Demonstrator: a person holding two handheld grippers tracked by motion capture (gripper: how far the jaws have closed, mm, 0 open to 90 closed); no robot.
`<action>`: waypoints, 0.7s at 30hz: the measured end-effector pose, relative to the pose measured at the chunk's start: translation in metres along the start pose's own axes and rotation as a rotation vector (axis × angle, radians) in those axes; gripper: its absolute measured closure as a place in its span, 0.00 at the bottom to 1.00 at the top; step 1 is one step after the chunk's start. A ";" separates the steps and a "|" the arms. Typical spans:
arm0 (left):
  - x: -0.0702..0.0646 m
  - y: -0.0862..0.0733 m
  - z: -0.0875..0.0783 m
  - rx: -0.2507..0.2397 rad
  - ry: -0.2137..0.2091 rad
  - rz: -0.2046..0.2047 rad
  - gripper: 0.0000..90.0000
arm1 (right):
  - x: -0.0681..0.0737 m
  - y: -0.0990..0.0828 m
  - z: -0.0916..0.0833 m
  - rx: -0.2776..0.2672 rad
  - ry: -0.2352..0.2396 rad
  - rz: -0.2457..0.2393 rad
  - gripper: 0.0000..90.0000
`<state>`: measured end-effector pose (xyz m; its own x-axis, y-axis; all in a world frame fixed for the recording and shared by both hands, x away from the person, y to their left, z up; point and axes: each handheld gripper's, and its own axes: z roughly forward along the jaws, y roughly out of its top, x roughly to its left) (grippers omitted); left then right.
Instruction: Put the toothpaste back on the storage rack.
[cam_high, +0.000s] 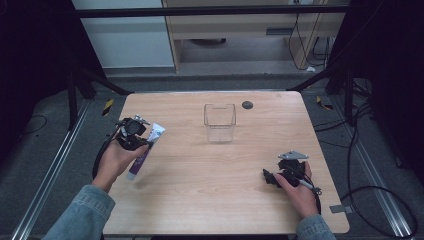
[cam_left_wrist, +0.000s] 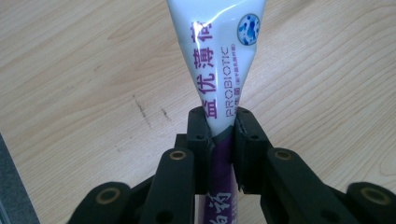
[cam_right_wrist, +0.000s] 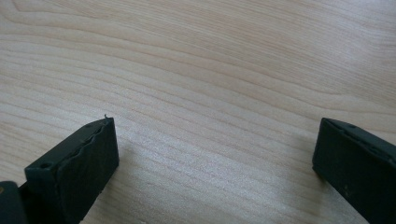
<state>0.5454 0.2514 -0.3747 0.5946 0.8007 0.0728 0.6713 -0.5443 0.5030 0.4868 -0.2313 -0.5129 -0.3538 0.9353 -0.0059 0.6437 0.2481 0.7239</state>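
White-and-purple plastic, soft and glossy — that's the tube (cam_left_wrist: 219, 70) pinched in the left claw (cam_left_wrist: 219, 128). The two black jaws are drawn almost together on it, squeezing it flat just where the white print gives way to the purple part. From the jaws the white, wider end fans out ahead of the claw, and the purple end runs back beneath it toward the person's hand. From the high view the tube (cam_high: 145, 150) hangs slantwise from the left claw (cam_high: 134, 134), over the left part of the wooden table (cam_high: 210, 200), apparently lifted clear of the wood.

I'd reckon it light and floppy, with a slick skin that could slide if the grip slackens. Held near its middle it should balance well enough, though a squeeze this firm may push the contents toward either end. Nothing brittle about it.

Well ahead and to the right of that claw stands a clear plastic container (cam_high: 219, 122), open-topped and upright.

The right claw (cam_high: 278, 176) rests low near the table's right edge — its jaws stand wide apart with bare wood between them, gripping nothing.
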 end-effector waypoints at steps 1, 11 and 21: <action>0.000 0.000 0.000 0.000 0.000 0.000 0.87 | 0.000 0.000 0.000 0.000 0.000 0.000 0.01; -0.020 0.019 0.003 -0.015 -0.026 0.047 0.87 | 0.000 0.000 0.000 -0.001 0.000 0.001 0.01; -0.047 0.039 0.001 -0.045 -0.066 0.097 0.87 | 0.000 0.000 0.000 -0.001 0.000 0.000 0.01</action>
<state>0.5441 0.1927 -0.3593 0.6846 0.7258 0.0669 0.5899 -0.6055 0.5342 0.4868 -0.2313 -0.5128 -0.3537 0.9353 -0.0063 0.6430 0.2480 0.7246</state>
